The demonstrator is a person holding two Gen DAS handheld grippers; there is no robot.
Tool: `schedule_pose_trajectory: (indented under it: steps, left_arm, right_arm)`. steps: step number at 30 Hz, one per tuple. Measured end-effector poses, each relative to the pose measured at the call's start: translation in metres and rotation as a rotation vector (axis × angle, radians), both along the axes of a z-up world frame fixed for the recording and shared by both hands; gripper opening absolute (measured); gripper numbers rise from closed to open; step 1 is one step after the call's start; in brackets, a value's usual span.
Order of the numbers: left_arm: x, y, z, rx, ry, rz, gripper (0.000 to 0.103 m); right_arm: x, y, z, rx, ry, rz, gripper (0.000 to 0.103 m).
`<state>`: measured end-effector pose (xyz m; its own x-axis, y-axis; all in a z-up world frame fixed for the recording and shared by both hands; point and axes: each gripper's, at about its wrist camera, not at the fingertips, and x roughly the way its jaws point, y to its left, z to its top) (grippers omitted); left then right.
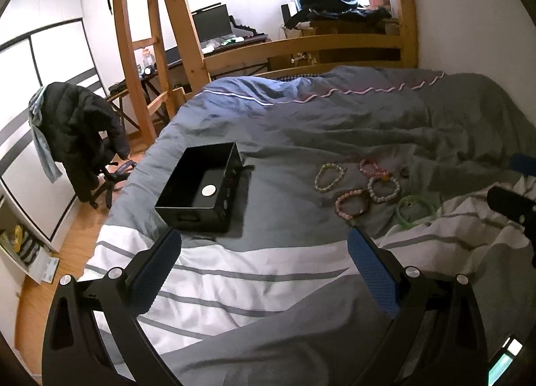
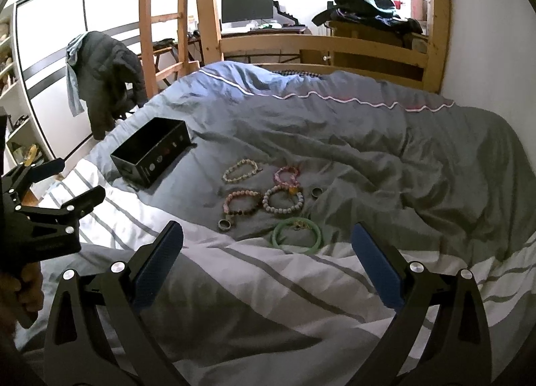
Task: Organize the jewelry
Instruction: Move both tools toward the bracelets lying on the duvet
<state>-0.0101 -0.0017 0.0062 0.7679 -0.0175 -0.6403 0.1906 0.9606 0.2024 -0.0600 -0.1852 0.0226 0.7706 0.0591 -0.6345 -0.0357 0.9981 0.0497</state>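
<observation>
A black open box [image 1: 201, 188] [image 2: 150, 154] sits on the bed, with a round white piece [image 1: 208, 190] on its floor. To its right lie several bead bracelets [image 1: 330, 177] [image 2: 240, 170], a green bangle [image 1: 416, 211] [image 2: 296, 236] and two rings [image 2: 223, 225] [image 2: 316, 192]. My left gripper [image 1: 264, 245] is open and empty, just short of the box. My right gripper [image 2: 268, 242] is open and empty, just short of the green bangle. The left gripper [image 2: 78, 181] also shows at the left edge of the right wrist view.
The bed has a rumpled grey and white striped duvet [image 1: 254, 278]. A wooden bunk frame and ladder [image 1: 140, 51] stand at its foot. An office chair with a dark jacket [image 1: 80, 131] stands on the floor to the left, next to a shelf [image 1: 23, 245].
</observation>
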Motion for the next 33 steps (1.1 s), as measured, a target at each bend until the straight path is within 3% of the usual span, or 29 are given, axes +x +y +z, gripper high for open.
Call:
schedule_pose_trajectory:
  steps: [5, 8, 18, 33]
  left_arm:
    - [0.0002, -0.0005, -0.0002, 0.0, 0.0, 0.017, 0.098]
    - [-0.0011, -0.0031, -0.0009, 0.028, -0.012, 0.017, 0.098]
    - [-0.0007, -0.0008, 0.0, -0.052, 0.03, -0.033, 0.098]
    - [-0.0016, -0.0052, -0.0052, -0.034, 0.036, -0.051, 0.098]
  right_arm:
    - [0.0005, 0.0009, -0.0003, -0.007, 0.006, 0.002, 0.099]
    - [0.0008, -0.001, -0.0009, 0.04, 0.006, 0.016, 0.099]
    - [-0.0015, 0.0008, -0.0005, 0.036, -0.015, 0.034, 0.099]
    - [0.0011, 0.0003, -0.0043, 0.01, 0.007, 0.02, 0.099]
